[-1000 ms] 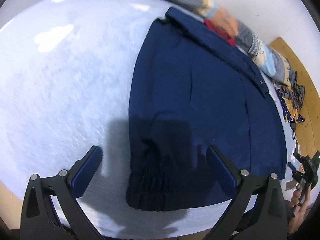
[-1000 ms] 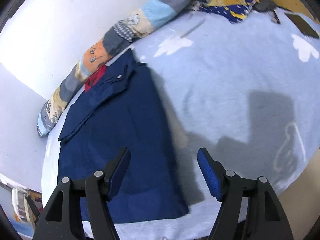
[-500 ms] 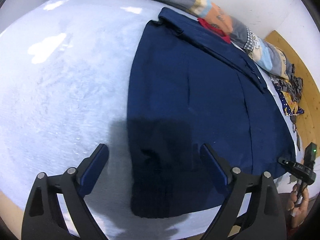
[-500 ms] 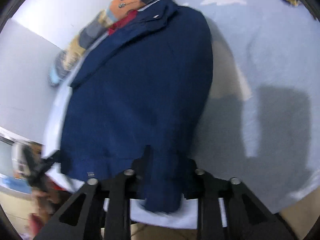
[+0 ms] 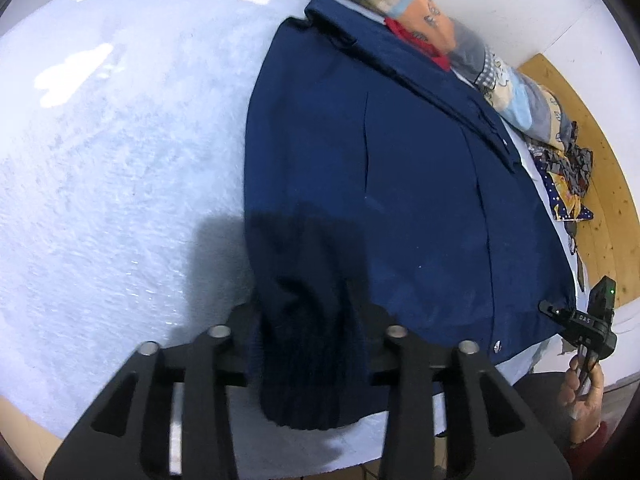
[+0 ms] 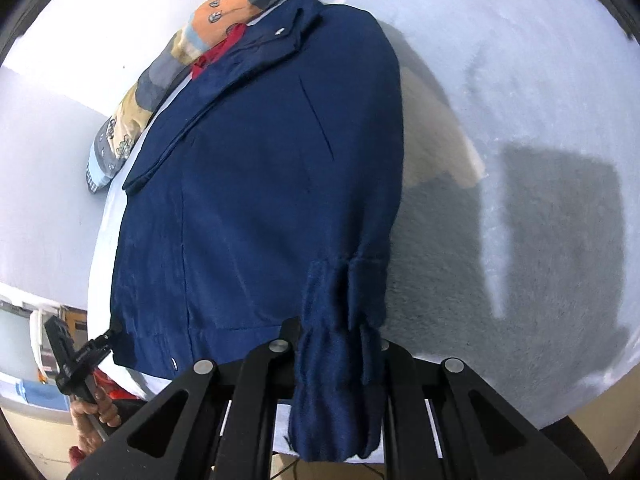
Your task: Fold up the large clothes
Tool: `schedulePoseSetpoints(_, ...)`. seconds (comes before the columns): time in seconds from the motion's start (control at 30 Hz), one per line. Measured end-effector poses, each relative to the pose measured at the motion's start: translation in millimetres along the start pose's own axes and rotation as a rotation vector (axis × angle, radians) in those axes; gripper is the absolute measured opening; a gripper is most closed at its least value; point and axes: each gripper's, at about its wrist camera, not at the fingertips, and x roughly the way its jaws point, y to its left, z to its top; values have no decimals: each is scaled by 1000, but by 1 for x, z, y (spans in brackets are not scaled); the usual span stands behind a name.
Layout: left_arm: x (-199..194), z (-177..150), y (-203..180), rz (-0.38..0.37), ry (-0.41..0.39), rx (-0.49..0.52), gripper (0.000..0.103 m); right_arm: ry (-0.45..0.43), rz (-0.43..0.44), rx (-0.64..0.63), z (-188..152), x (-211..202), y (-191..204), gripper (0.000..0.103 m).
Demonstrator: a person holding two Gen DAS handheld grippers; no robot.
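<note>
A navy blue jacket (image 5: 400,184) lies flat on a pale blue bed cover (image 5: 120,160), collar at the far end with a red lining (image 5: 416,38) showing. My left gripper (image 5: 308,320) is shut on the jacket's ribbed hem at its near left corner. My right gripper (image 6: 336,332) is shut on the hem at the near right corner of the jacket (image 6: 260,160), where the cloth bunches between the fingers. The right gripper also shows at the far right of the left wrist view (image 5: 556,312), and the left gripper at the far left of the right wrist view (image 6: 106,336).
A long patchwork bolster (image 5: 500,80) lies along the far edge by the wall; it also shows in the right wrist view (image 6: 180,52). Crumpled patterned cloth (image 5: 568,184) lies at the right on a wooden board (image 5: 600,200). The bed's near edge runs just under both grippers.
Both grippers have moved in to the near hem and closed on it: the right one first, then the left. The hem now bunches between the fingers.
</note>
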Motion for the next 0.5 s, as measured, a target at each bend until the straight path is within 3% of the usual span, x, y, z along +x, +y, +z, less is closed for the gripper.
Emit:
schedulePoseSetpoints(0.1,4,-1,-15,5,6,64,69,1,-1,5,1,0,1,9)
schedulePoseSetpoints(0.13,6,-2,-22,32,4,99,69,1,-4,2,1,0,1,9)
schedulePoseSetpoints(0.17,6,-4,-30,59,-3,135,61,0,-8,-3,0,0,2,9)
schedulePoseSetpoints(0.2,4,-5,-34,54,-13,158,36,-3,-12,-11,0,-1,3,9)
schedulePoseSetpoints(0.23,-2,-5,-36,7,-24,161,22,-5,-14,-19,0,-2,3,9)
schedulePoseSetpoints(0.27,-7,-5,-35,-29,-36,153,22,-13,-17,-31,0,-4,5,8)
schedulePoseSetpoints(0.37,4,-7,-32,61,-11,163,22,-21,-24,-44,-2,-5,8,8)
schedulePoseSetpoints(0.5,11,-5,-35,79,-17,175,36,-6,-35,-22,-1,1,6,8)
